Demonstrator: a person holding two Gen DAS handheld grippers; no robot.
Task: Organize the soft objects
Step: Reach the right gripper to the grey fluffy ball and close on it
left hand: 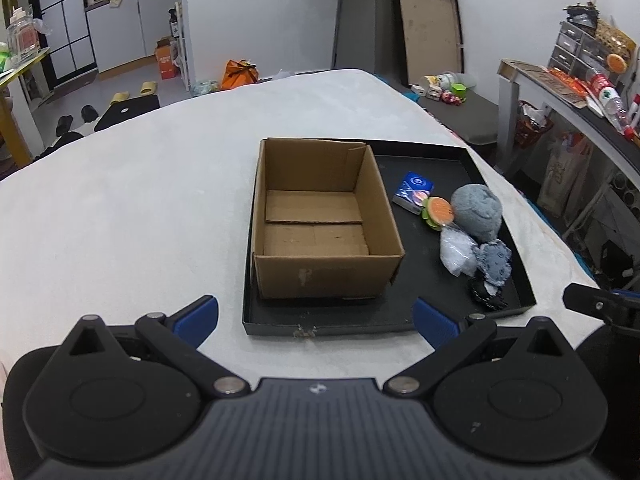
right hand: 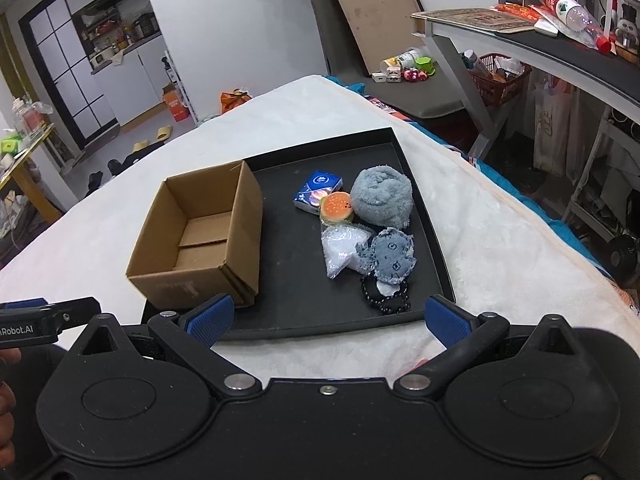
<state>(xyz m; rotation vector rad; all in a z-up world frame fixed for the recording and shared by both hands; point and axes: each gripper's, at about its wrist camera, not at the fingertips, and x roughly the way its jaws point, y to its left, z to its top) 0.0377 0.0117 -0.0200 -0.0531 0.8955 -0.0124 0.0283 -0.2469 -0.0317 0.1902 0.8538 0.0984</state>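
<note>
An empty open cardboard box [left hand: 320, 220] [right hand: 200, 240] stands in the left part of a black tray [left hand: 400, 312] [right hand: 288, 320]. To its right in the tray lie a blue tissue pack [left hand: 413, 190] [right hand: 318, 190], a burger-shaped toy [left hand: 438, 211] [right hand: 337, 208], a grey plush ball [left hand: 477, 210] [right hand: 382, 196], a clear plastic bag [left hand: 456, 254] [right hand: 340, 250], a denim pouch [left hand: 494, 262] [right hand: 390, 256] and a black beaded item [left hand: 486, 294] [right hand: 386, 300]. My left gripper [left hand: 316, 320] is open and empty before the tray's near edge. My right gripper [right hand: 328, 320] is open and empty over the tray's near edge.
The tray rests on a white fluffy cover [left hand: 120, 220] [right hand: 500, 248]. A desk with clutter [left hand: 580, 92] [right hand: 540, 28] stands to the right. A large framed board [left hand: 432, 28] leans on the far wall. Shoes and bags lie on the floor at far left.
</note>
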